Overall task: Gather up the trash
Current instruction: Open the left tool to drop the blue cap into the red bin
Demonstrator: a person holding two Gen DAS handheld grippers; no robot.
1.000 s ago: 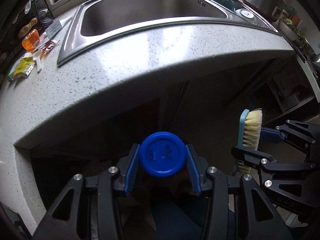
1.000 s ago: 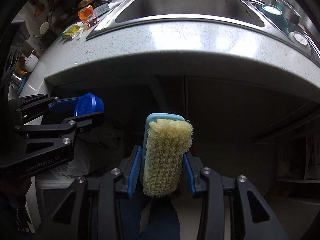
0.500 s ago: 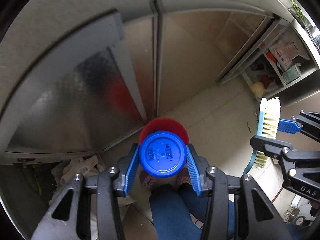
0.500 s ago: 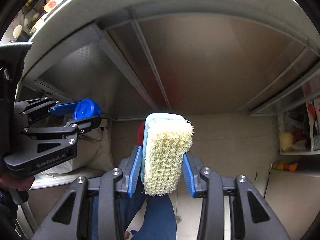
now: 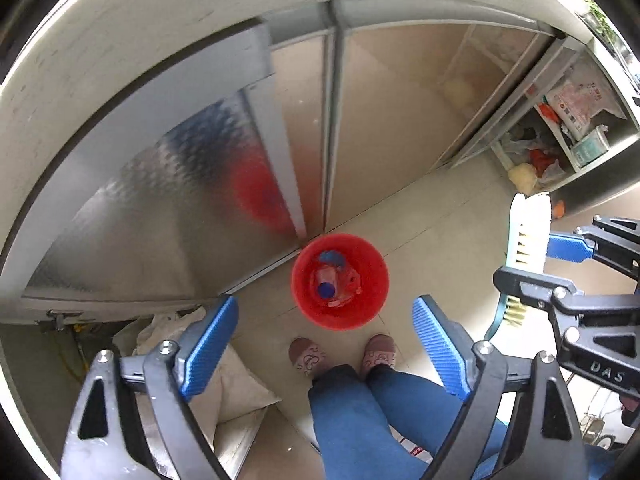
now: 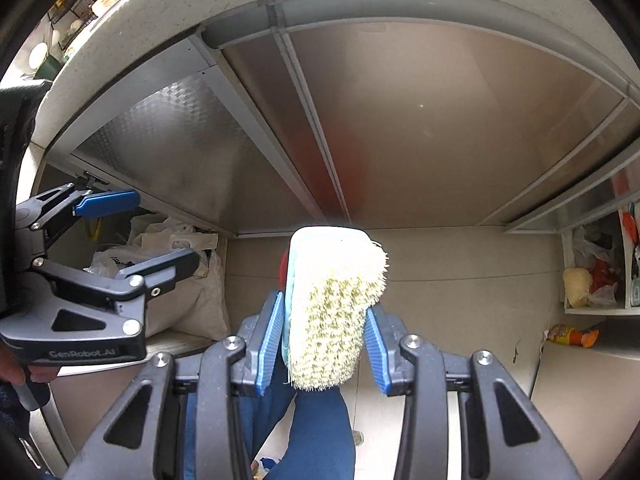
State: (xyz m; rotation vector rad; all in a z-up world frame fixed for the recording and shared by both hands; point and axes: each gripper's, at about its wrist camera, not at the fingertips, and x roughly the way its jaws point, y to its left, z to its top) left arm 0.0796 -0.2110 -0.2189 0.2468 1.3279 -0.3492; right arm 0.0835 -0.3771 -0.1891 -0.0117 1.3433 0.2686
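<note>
A red bin [image 5: 340, 282] stands on the floor by the metal cabinet, seen from above in the left wrist view. A blue cap [image 5: 326, 289] lies inside it among other trash. My left gripper [image 5: 325, 338] is open and empty, high above the bin; it also shows in the right wrist view [image 6: 140, 232]. My right gripper [image 6: 325, 330] is shut on a scrub brush [image 6: 334, 308] with a pale blue back and cream bristles. The brush also shows at the right of the left wrist view [image 5: 524, 248]. Only a red sliver of the bin [image 6: 283, 268] shows behind the brush.
Metal cabinet doors [image 5: 180, 208] rise behind the bin under the counter edge [image 5: 120, 40]. The person's feet [image 5: 306, 356] and blue-trousered legs stand just in front of the bin. White bags [image 6: 176, 280] lie at the left. Open shelves [image 5: 572, 136] with clutter are at the right.
My left gripper has opened and the blue cap it held has dropped into the red bin. Both views tilted down from the counter to the floor. The right gripper keeps the brush.
</note>
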